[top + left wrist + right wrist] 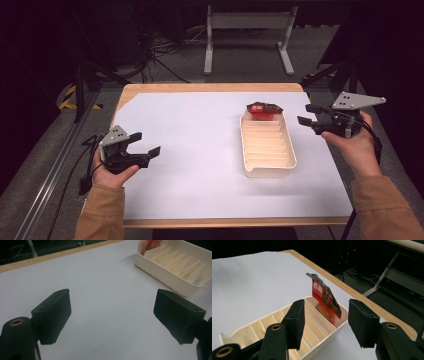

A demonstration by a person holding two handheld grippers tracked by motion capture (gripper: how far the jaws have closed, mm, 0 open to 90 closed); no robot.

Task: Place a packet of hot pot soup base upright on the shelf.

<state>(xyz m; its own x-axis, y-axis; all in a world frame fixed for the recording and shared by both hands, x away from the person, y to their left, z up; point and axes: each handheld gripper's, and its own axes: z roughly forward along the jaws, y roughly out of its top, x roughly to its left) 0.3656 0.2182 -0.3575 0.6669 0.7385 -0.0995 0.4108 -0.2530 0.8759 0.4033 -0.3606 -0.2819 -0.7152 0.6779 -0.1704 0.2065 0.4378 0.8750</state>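
One red packet stands in the 12 o'clock slot of the cream tray; remaining slots empty. Left hand-held gripper and right hand-held gripper both wide, holding nothing.

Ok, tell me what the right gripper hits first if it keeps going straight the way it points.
Probably the red snack packet standing in the end slot of the cream tray. The right gripper has its jaws open toward it, above the tray's rim, though depth is hard to judge.

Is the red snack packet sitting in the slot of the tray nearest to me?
No, the red packet stands in the far end slot of the cream tray, while the near slots are bare.
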